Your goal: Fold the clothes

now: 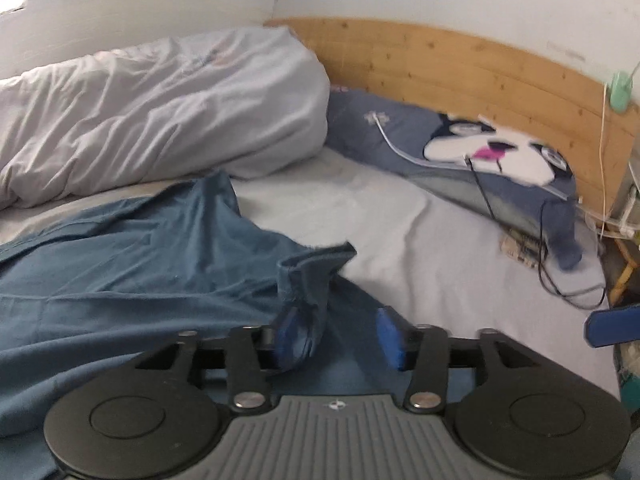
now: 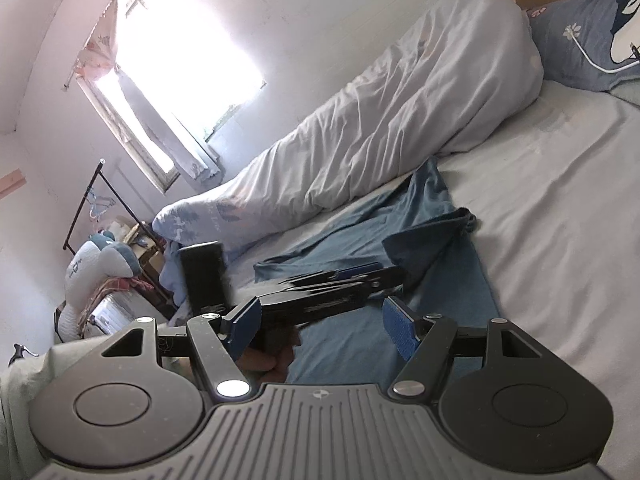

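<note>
A blue garment (image 1: 152,264) is spread on the pale bed sheet (image 1: 420,248) beside a rolled white duvet (image 1: 160,120), its cuff draped against one pad of the parted left gripper (image 1: 340,340), while the right gripper (image 2: 320,328) is held apart, nothing clasped.
</note>
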`<action>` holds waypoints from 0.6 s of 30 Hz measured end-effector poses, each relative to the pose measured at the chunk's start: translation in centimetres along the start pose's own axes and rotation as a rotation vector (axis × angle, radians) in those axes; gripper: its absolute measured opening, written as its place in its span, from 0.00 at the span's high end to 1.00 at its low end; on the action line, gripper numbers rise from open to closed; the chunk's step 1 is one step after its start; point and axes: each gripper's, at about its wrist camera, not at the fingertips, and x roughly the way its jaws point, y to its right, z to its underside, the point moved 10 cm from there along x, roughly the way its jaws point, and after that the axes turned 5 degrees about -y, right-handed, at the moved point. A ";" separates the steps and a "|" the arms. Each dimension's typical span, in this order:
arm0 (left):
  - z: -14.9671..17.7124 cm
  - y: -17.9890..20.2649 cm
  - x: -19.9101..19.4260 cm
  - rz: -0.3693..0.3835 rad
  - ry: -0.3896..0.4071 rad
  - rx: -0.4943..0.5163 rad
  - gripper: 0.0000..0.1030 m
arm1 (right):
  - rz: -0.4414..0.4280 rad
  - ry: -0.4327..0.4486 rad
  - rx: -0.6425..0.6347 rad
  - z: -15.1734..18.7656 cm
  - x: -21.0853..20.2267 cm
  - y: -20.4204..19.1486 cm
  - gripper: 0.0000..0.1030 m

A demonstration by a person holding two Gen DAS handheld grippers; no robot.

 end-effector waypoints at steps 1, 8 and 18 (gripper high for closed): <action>-0.1 -0.3 0.4 -0.024 -0.006 0.004 0.44 | -0.001 0.002 0.002 0.0 0.0 0.0 0.32; -2.5 -0.5 4.4 -0.047 -0.015 -0.028 0.83 | 0.000 0.019 -0.004 -0.3 -0.4 -0.1 0.32; -1.5 2.5 -0.1 0.154 0.011 -0.089 0.85 | -0.092 0.076 0.024 -1.1 -1.5 -0.7 0.32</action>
